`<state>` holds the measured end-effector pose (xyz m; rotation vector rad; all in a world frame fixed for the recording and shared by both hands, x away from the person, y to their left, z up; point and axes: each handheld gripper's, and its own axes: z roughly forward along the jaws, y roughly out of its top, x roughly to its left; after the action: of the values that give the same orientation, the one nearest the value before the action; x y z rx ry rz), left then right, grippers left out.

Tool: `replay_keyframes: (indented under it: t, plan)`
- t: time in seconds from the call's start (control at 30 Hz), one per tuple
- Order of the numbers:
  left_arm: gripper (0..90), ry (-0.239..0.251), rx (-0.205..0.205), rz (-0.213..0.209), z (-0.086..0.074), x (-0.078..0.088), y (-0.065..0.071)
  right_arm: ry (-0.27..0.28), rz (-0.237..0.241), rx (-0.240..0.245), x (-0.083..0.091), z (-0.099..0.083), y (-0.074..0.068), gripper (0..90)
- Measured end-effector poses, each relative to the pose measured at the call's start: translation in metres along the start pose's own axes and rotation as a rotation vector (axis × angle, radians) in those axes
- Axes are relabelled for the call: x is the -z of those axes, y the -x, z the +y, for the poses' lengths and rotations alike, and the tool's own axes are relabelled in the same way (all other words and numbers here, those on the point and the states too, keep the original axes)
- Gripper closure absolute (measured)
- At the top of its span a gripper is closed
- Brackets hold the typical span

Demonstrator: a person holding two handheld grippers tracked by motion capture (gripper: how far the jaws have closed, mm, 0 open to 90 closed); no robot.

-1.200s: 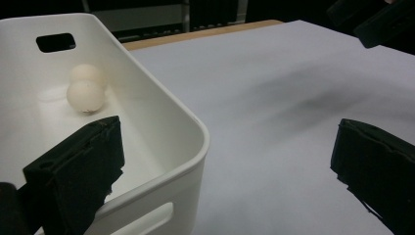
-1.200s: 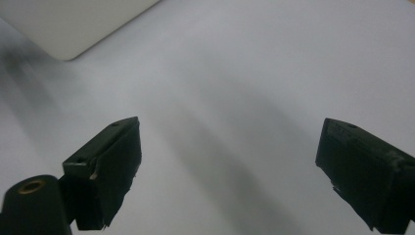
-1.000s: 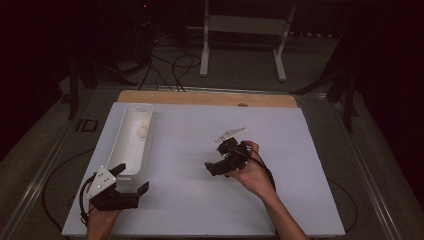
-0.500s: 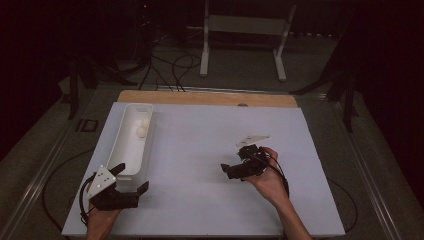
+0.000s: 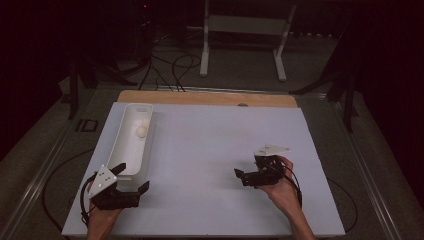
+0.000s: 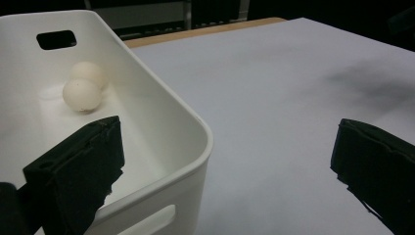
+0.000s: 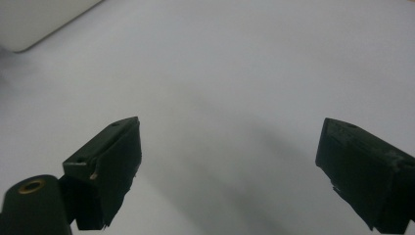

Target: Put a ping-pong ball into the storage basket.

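A long white bin lies on the left of the white table. It holds two pale round balls, one of them plain in the high view. My left gripper sits at the bin's near end, open and empty. In the left gripper view its left jaw hangs over the bin's near corner and its right jaw over bare table, so the left gripper straddles the bin wall. My right gripper is at the right, pointing left, open over bare table, holding nothing.
A wooden strip runs along the table's far edge. Beyond it are a white stand and cables on a dark floor. A corner of the bin shows in the right gripper view.
The right gripper has drawn back to the right and toward the near edge of the table. The left gripper and the bin have stayed put.
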<state>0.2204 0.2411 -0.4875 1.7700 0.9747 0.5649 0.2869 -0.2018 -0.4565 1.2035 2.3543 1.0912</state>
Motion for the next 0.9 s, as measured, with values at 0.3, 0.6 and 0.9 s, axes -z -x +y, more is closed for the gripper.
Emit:
replay_keyframes:
  t: [0.3, 0.6, 0.9]
  plan:
    - [0.0, -0.003, 0.005, 0.004, 0.0, 0.0, -0.001, 0.054, -0.005, -0.016, 0.009, -0.02, 0.008, 9.5]
    - [0.0, -0.003, 0.008, 0.009, 0.0, -0.001, -0.001, 0.137, -0.035, -0.036, 0.021, -0.041, 0.018, 9.3]
    - [0.0, -0.003, 0.01, 0.011, 0.0, -0.002, -0.001, 0.219, -0.078, -0.028, 0.031, -0.061, 0.022, 9.4]
